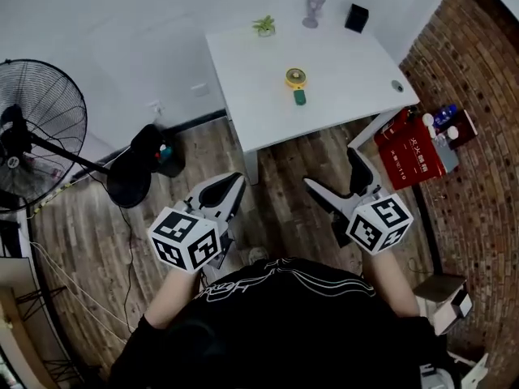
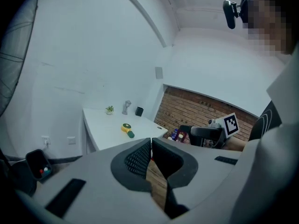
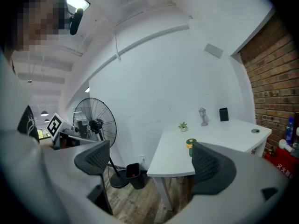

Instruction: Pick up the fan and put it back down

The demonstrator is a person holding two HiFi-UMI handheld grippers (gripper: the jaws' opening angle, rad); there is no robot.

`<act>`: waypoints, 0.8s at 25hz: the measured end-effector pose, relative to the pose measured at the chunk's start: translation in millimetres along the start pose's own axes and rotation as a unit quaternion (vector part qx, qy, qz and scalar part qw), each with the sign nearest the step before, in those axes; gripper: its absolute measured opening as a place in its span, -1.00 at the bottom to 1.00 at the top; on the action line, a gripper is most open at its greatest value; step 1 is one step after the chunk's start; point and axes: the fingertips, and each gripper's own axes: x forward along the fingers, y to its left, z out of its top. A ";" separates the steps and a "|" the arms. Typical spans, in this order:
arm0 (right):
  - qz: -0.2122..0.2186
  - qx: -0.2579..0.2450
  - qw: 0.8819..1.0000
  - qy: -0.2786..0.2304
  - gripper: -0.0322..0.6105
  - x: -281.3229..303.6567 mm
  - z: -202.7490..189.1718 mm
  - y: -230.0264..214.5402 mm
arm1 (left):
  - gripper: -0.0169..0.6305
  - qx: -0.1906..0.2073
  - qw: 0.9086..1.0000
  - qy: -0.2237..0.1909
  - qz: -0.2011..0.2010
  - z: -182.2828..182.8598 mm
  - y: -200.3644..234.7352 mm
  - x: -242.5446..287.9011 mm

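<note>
A small yellow hand fan (image 1: 296,83) with a green handle lies flat near the middle of the white table (image 1: 349,96). It also shows in the left gripper view as the hand fan (image 2: 127,129) and, half hidden behind a jaw, in the right gripper view as the hand fan (image 3: 189,143). Both grippers hang over the wooden floor, well short of the table. My left gripper (image 1: 220,193) is shut with nothing between its jaws (image 2: 151,146). My right gripper (image 1: 339,178) is wide open and empty (image 3: 149,158).
A tall black standing fan (image 1: 36,128) and a black bin (image 1: 166,159) stand on the floor at left. On the table's far edge are a potted plant (image 1: 263,26), a grey figurine (image 1: 314,8) and a black box (image 1: 356,17). A red crate (image 1: 413,156) sits by the brick wall.
</note>
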 end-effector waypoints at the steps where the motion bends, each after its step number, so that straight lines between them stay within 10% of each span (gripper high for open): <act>1: -0.009 0.001 1.000 0.002 0.76 5.7 -2.6 -1.4 | -0.84 0.001 1.000 0.002 -0.004 -0.8 7.0 2.4; 20: -0.035 0.017 0.999 0.032 0.66 113.9 -8.4 -88.5 | -0.84 -0.005 0.999 0.047 0.008 14.7 88.6 97.0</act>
